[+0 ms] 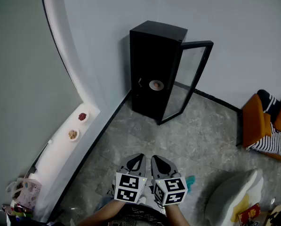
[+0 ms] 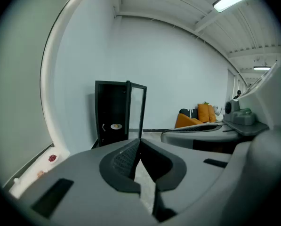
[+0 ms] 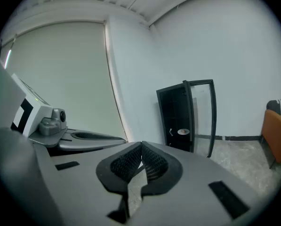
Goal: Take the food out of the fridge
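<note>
A small black fridge [image 1: 154,65] stands against the far wall, its glass door [image 1: 189,79] swung open to the right. Inside, on a shelf, sits a plate of food [image 1: 156,84], also seen as the plate [image 2: 116,126] in the left gripper view and the plate [image 3: 182,132] in the right gripper view. My left gripper [image 1: 137,160] and right gripper [image 1: 163,163] hang side by side low in the head view, well short of the fridge. Both are shut with nothing between their jaws.
A white ledge [image 1: 60,149] along the left wall carries two small dishes [image 1: 83,117] [image 1: 73,135]. An orange seat [image 1: 253,121] with striped cloth stands at the right. A white cushion [image 1: 234,192] lies at the lower right. Grey floor [image 1: 178,135] lies between me and the fridge.
</note>
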A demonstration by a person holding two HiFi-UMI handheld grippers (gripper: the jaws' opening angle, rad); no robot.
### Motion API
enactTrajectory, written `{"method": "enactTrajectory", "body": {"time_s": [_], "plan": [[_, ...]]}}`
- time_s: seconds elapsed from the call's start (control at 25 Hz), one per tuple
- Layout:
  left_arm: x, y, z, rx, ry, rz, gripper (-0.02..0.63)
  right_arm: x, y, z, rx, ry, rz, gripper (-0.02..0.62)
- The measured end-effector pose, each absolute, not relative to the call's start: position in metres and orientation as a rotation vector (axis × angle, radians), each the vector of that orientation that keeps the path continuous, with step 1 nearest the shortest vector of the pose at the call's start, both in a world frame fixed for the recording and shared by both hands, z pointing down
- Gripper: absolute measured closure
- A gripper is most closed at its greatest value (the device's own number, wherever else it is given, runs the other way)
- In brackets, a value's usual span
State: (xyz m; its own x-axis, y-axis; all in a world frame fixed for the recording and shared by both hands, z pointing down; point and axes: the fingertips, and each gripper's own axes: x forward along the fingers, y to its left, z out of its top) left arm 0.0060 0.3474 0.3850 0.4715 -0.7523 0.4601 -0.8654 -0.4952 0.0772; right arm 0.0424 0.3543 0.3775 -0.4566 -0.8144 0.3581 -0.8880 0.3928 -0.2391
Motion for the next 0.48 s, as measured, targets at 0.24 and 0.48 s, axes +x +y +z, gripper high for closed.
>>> {"method": "enactTrajectory", "body": {"time_s": [0.24,0.48], "plan": [[0.011,0.352,0.382,2.426,-1.387,0.533,0.594,0.049,0.360,0.377,1.516,-2.466,0.568,0.575],[0.018,0.361,0.384,2.422,-1.374,0.536,0.594,0.050,0.369,0.379,1.486,-2.478,0.534,0.575]]}}
